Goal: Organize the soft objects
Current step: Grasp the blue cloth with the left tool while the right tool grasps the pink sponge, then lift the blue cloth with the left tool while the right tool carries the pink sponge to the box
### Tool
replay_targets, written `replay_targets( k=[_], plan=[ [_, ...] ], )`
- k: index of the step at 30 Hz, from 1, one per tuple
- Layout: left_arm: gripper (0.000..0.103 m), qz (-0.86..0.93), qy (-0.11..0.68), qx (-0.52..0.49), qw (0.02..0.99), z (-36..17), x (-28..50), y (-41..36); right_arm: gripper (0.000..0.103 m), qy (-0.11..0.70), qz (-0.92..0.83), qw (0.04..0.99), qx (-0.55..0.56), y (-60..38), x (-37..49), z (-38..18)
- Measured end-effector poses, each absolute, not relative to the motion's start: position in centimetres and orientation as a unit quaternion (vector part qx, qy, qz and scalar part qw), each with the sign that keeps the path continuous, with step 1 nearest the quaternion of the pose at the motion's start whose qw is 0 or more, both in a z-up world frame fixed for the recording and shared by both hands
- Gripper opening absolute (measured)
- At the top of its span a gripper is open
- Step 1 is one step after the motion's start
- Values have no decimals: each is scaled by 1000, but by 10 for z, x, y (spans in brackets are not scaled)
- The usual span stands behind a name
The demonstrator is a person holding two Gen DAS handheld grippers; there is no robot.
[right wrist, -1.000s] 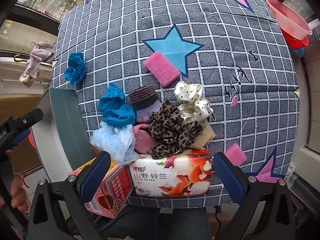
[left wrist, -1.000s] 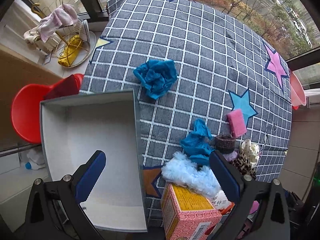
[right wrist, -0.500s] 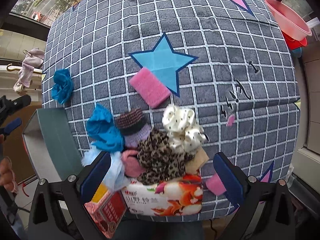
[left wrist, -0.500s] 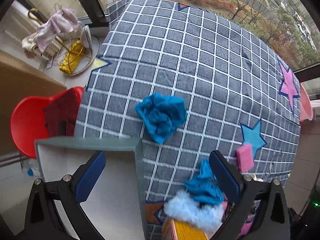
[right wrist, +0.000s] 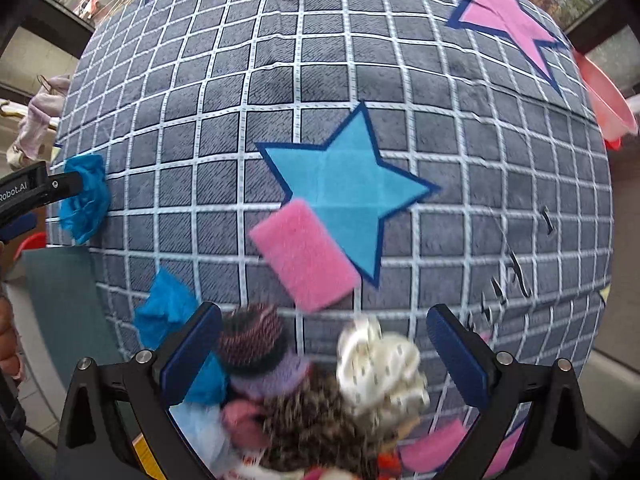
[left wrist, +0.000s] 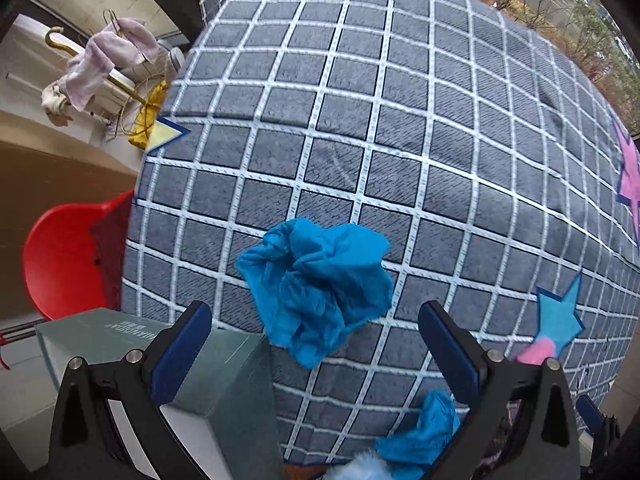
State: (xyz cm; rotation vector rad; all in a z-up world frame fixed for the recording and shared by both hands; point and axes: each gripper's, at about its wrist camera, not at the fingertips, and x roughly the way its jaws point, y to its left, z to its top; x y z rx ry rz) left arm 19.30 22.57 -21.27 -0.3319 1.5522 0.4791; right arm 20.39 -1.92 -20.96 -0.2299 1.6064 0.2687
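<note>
A crumpled blue cloth (left wrist: pixel 316 288) lies on the grey checked tablecloth (left wrist: pixel 360 120). My left gripper (left wrist: pixel 316 354) is open and empty, just short of the cloth, which sits between and ahead of its fingers. The cloth also shows at the far left in the right wrist view (right wrist: pixel 86 196). My right gripper (right wrist: pixel 324 350) is open and empty over a pile of soft things: a cream dotted scrunchie (right wrist: pixel 384 364), a dark knit scrunchie (right wrist: pixel 252 338), a leopard one (right wrist: pixel 316 428). A pink sponge (right wrist: pixel 306 254) lies ahead on a blue star.
A grey-green open box (left wrist: pixel 224 384) stands at the table's left edge, under my left finger. A second blue cloth (left wrist: pixel 424 436) lies near the pile. A red chair (left wrist: pixel 60 256) stands left of the table. A pink basin (right wrist: pixel 604 96) sits at the far right.
Both grippers have moved forward over the table. The blue cloth now sits close between the left fingers; the box and cartons have slid down out of view. Both stay open.
</note>
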Motion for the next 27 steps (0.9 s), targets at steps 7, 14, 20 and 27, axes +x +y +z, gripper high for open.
replay_targets(
  k=[7, 14, 20, 27],
  plan=[
    [103, 224, 700, -152, 661, -246, 196, 225, 103, 701, 130, 688, -133, -1, 210, -235],
    [102, 246, 704, -155, 648, -268, 194, 229, 103, 686, 141, 693, -168, 11, 204, -261],
    [101, 233, 698, -166, 657, -271, 198, 226, 96, 691, 154, 689, -153, 16, 190, -291],
    [62, 196, 687, -218, 665, -269, 198, 242, 62, 691, 164, 683, -172, 19, 204, -275]
  ],
)
